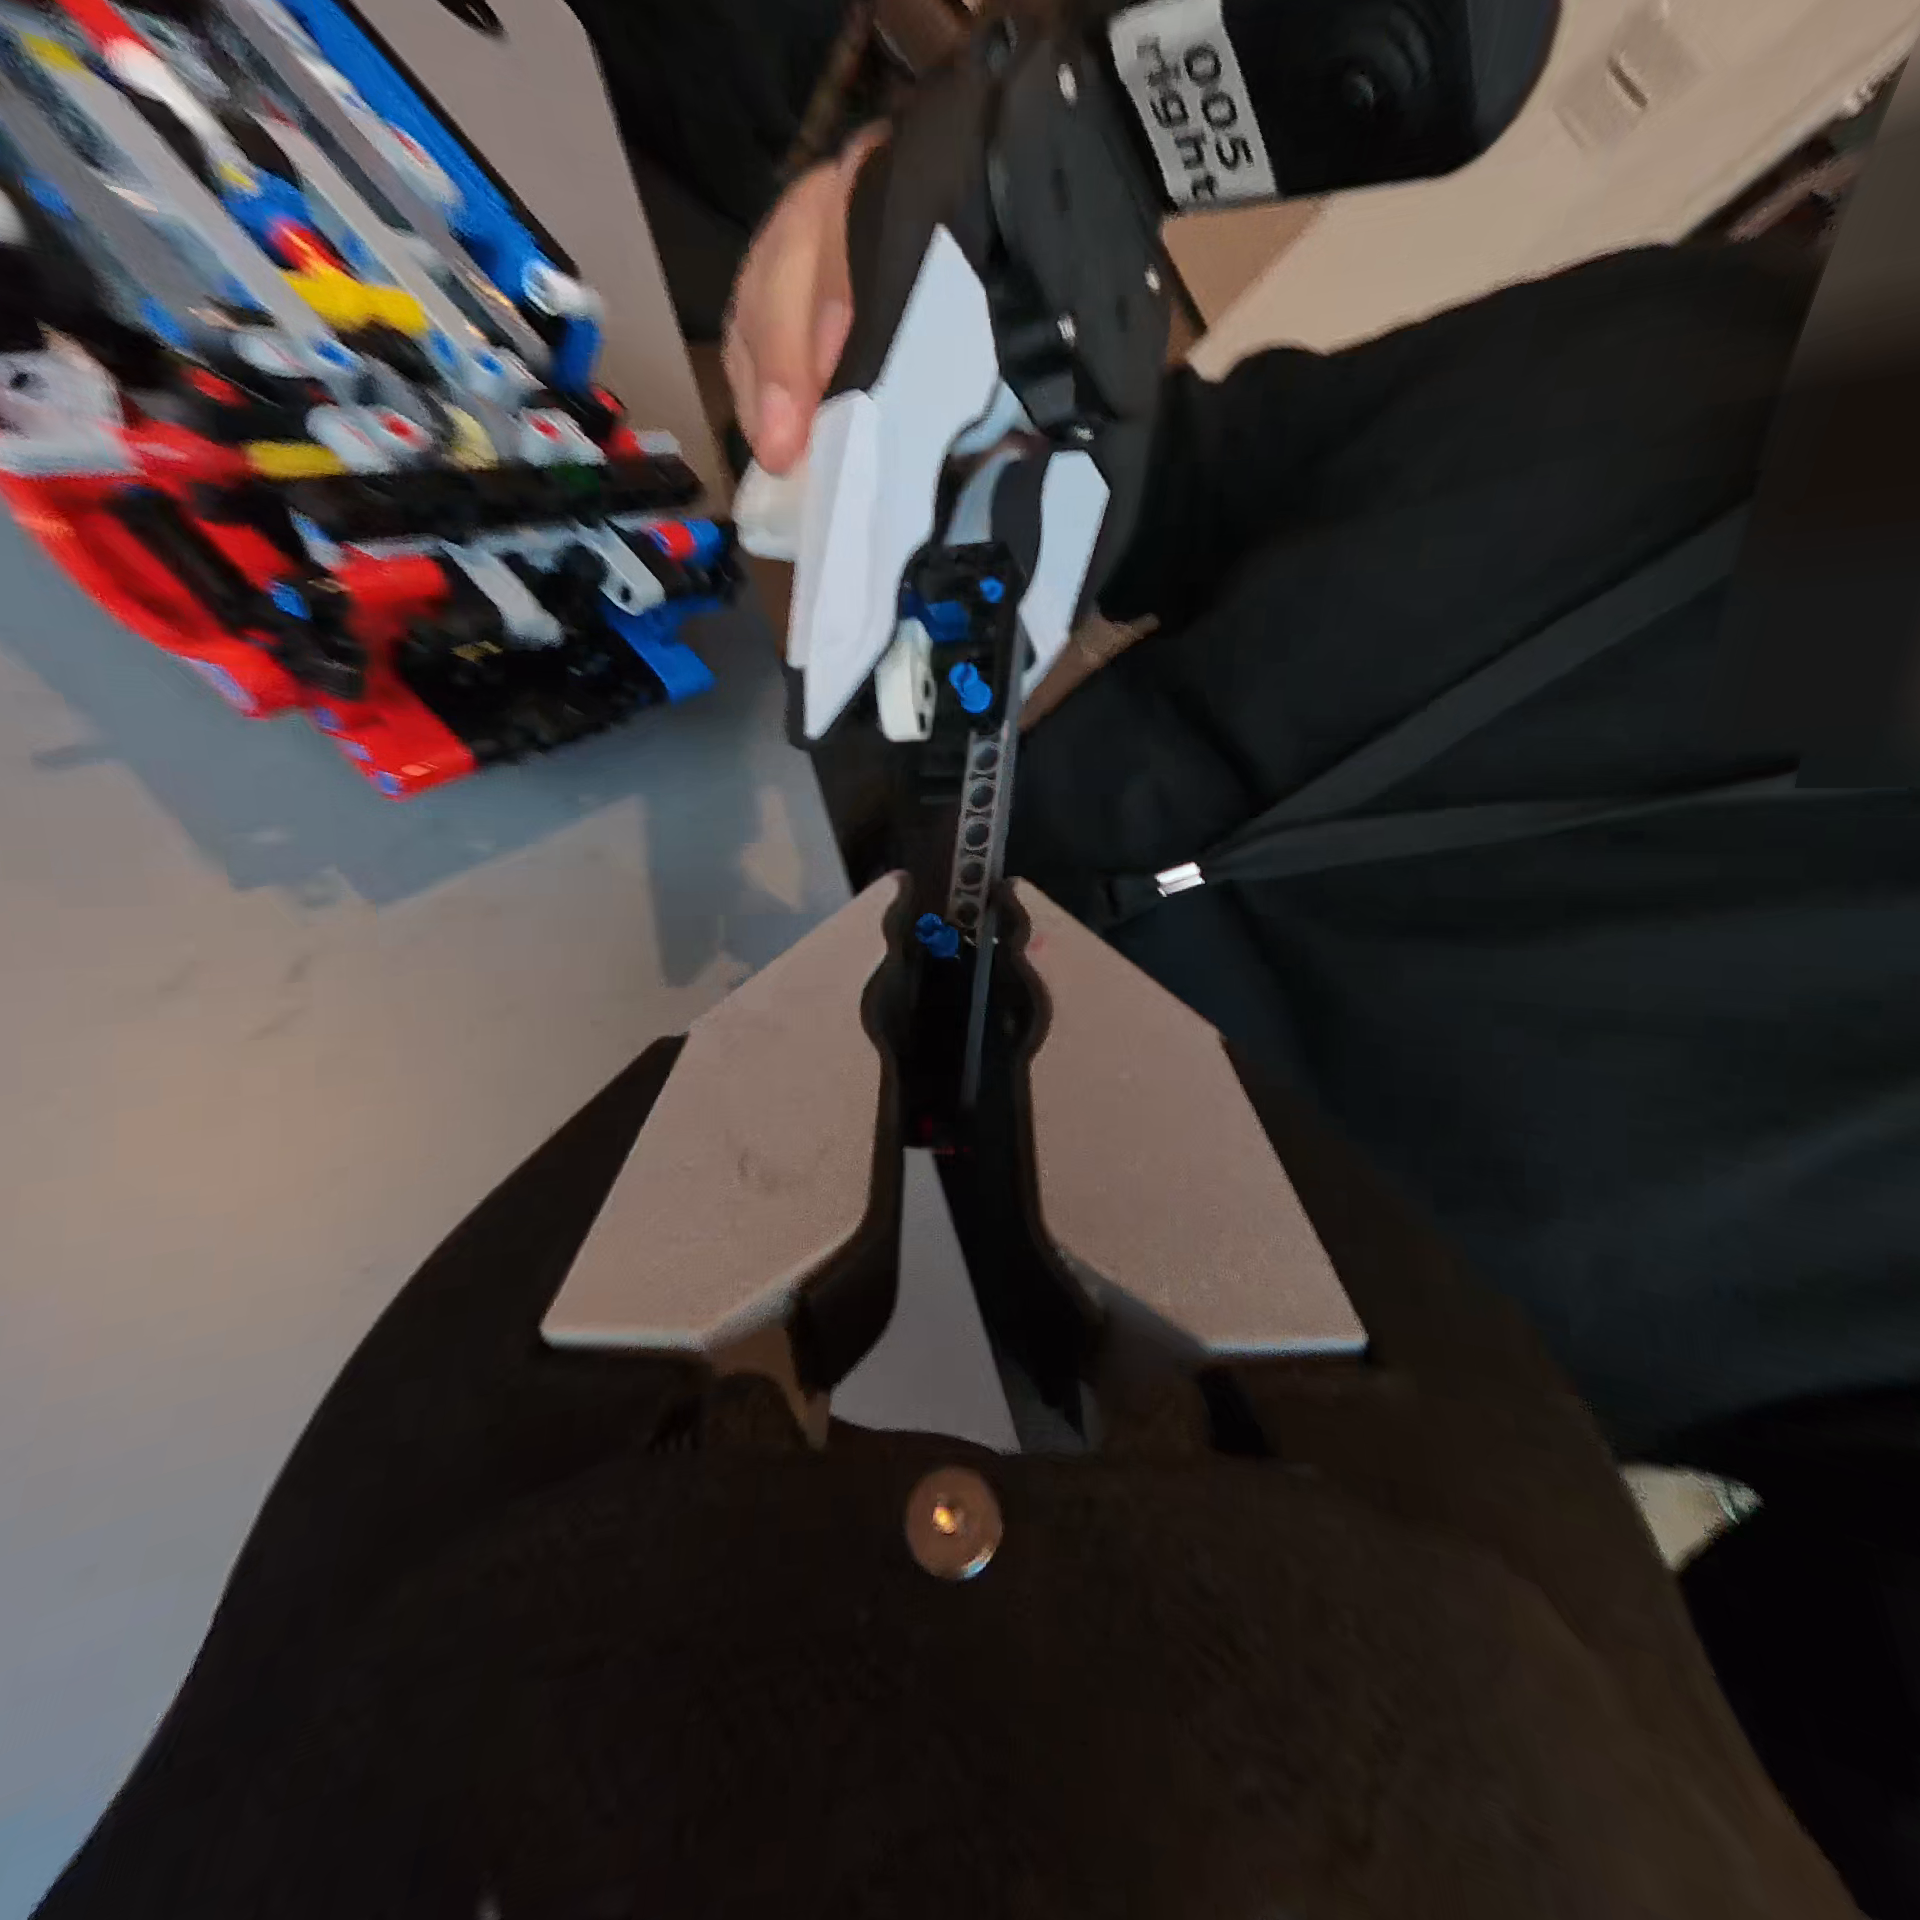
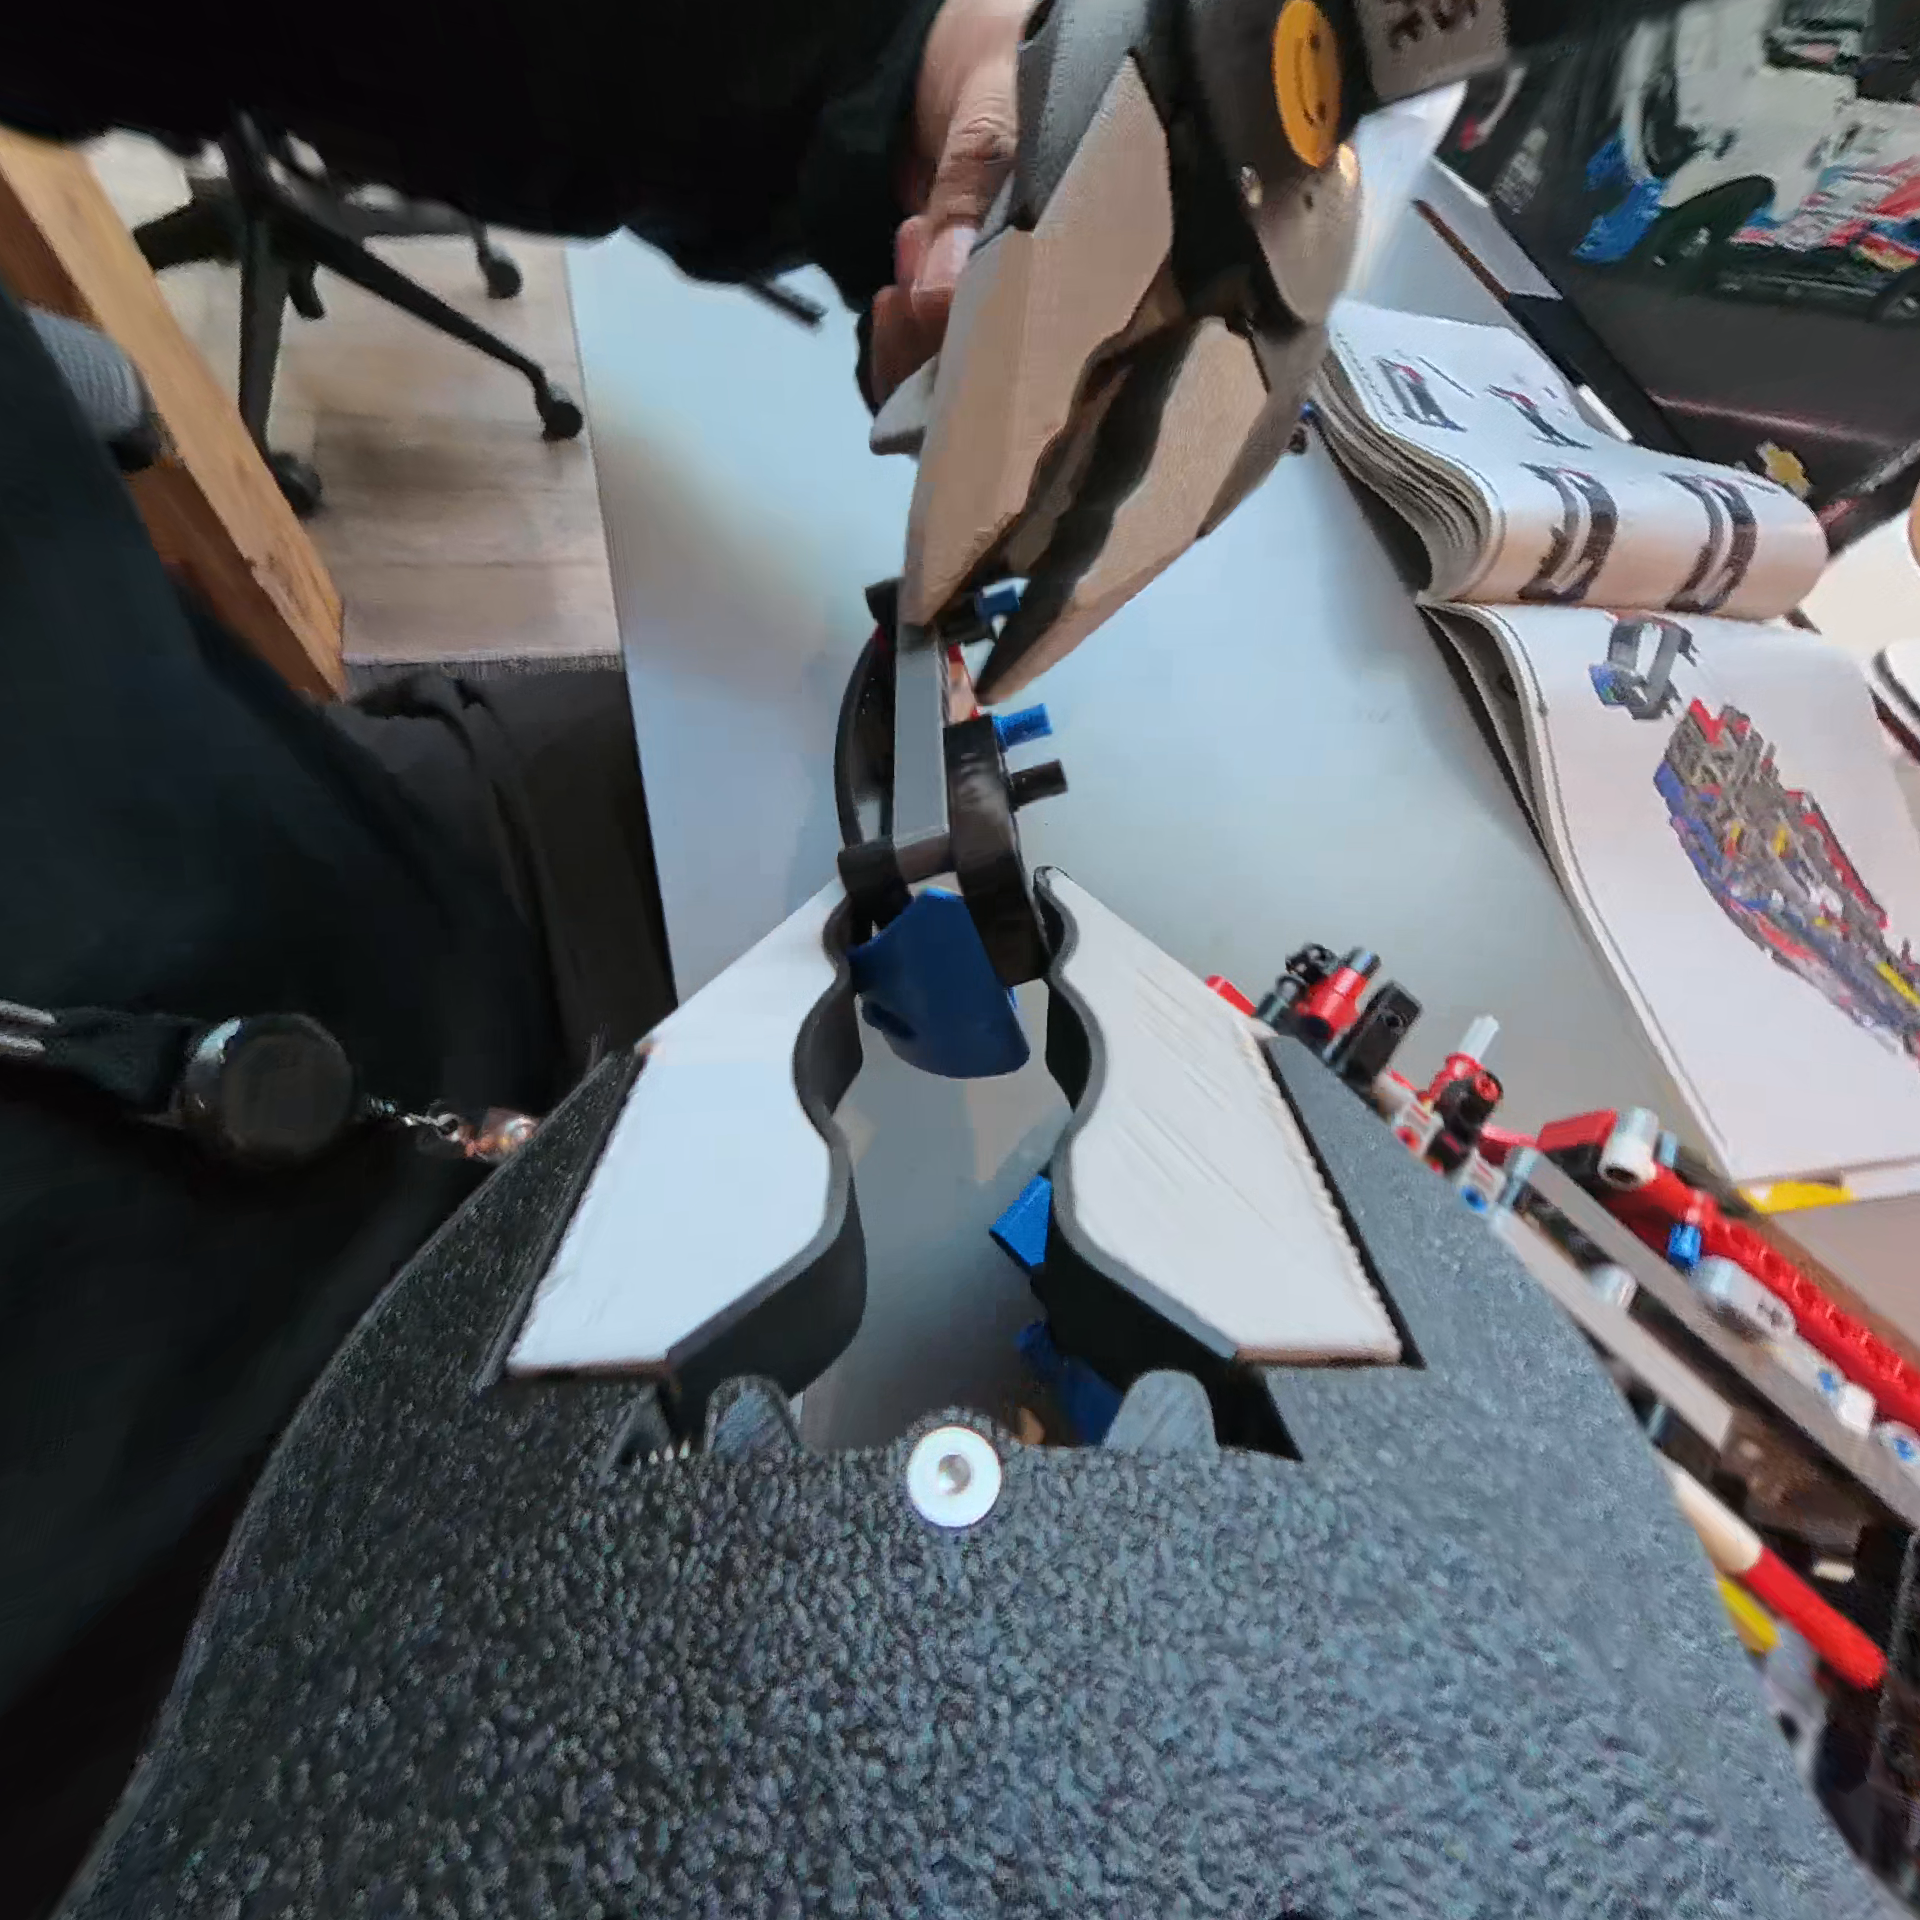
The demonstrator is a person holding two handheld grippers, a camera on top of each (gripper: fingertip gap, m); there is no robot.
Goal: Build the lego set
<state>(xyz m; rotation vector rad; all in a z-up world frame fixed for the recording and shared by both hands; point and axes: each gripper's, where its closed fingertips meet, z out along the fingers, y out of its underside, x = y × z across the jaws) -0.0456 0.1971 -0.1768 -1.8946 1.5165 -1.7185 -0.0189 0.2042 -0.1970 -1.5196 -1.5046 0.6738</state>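
Observation:
A small lego sub-assembly (image 1: 982, 800) is held in the air between both grippers: a grey holed beam on black parts with blue pins. My left gripper (image 1: 951, 894) is shut on its near end. The right gripper (image 1: 977, 582), with white fingers, holds the far end. In the right wrist view my right gripper (image 2: 940, 904) is shut on the sub-assembly's (image 2: 920, 748) blue panel and black curved piece, and the left gripper (image 2: 956, 649) clamps the other end from above. The large red, blue and black lego model (image 1: 343, 499) sits on the table to the left.
An open instruction booklet (image 2: 1714, 831) lies on the white table (image 2: 1247, 727) at the right, with the model (image 2: 1662, 1247) beside it. A printed box (image 2: 1766, 156) stands behind. The person's hand (image 1: 790, 332) and black clothing are close. An office chair (image 2: 416, 291) stands beyond the table edge. My right fingertips sit around 4 cm from my left ones.

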